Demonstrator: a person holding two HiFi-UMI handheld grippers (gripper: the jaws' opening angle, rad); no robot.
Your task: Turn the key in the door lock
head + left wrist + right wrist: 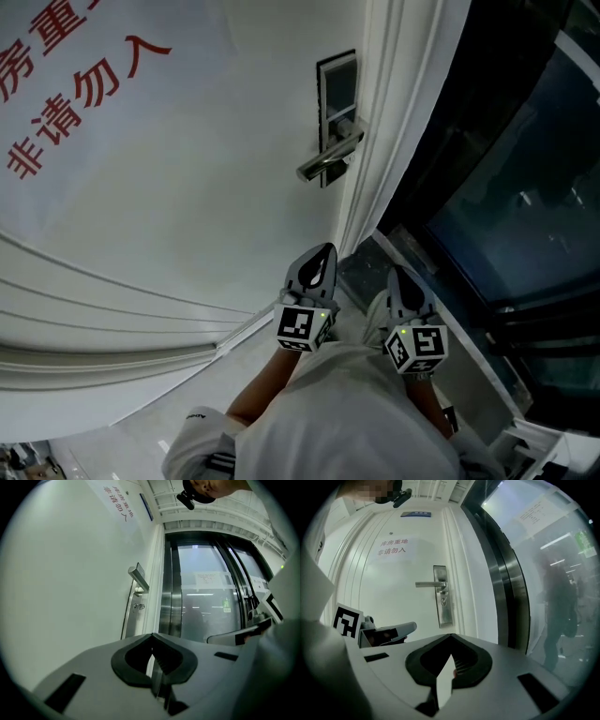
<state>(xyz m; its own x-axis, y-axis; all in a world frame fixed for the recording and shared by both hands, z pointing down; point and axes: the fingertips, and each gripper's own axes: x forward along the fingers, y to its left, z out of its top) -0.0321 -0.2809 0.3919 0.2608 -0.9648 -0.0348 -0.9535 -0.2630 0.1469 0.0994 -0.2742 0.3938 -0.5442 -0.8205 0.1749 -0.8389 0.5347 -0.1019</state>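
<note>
**Both tools vs. lock.** Your left tool [322, 255] and right tool [397, 278]: both clenched, empty, side by side, well apart from door [187, 169].

**Key.** Key [444, 603] sits in lock plate [446, 618], just below handle [429, 584], ahead of and above both tools. Too small to read its angle; shaft likely points out of door face, toward you.

**Reach.** Left tool nearer door; right tool faces lock more squarely.

**Clearance.** Frame [380, 122] close on lock's right, handle overhangs key, open room below and left. Release jaws before you approach.

dark glass wall [506, 187] with a steel post [169, 597] and a paper notice [207, 579].
</note>
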